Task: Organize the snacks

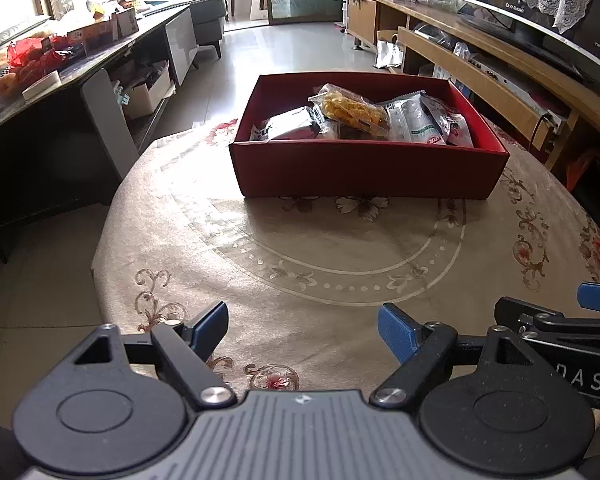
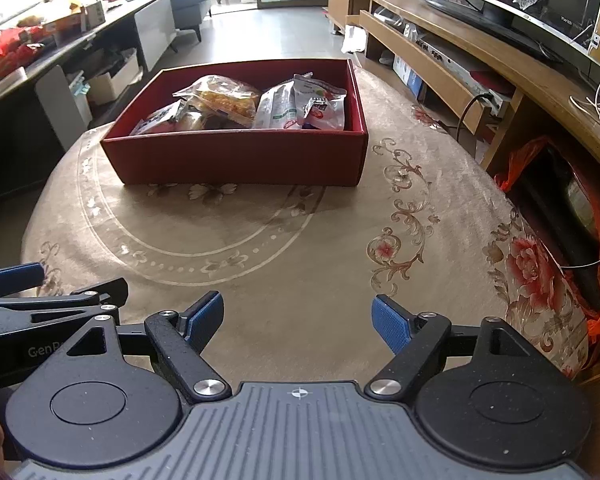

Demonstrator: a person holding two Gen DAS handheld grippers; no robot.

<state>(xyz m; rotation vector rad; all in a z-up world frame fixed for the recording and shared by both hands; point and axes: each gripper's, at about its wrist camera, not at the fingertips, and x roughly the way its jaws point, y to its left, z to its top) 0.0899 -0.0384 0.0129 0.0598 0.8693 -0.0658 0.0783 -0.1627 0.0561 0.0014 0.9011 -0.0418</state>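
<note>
I hold the left gripper (image 1: 302, 330) and right gripper (image 2: 298, 320) side by side over the table (image 2: 300, 240), fingers spread and empty, well back from the red box (image 2: 240, 152); the snack packets (image 2: 260, 104) lie inside it, leaving me a clear view.

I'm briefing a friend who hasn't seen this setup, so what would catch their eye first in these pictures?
The red box stands out first, sitting toward the far side of the round table with its floral beige cloth. Snack packets fill it, a clear bag of yellow snacks on top near the middle. Nearest the cameras, the left gripper and right gripper both hang open and empty over the cloth.
</note>
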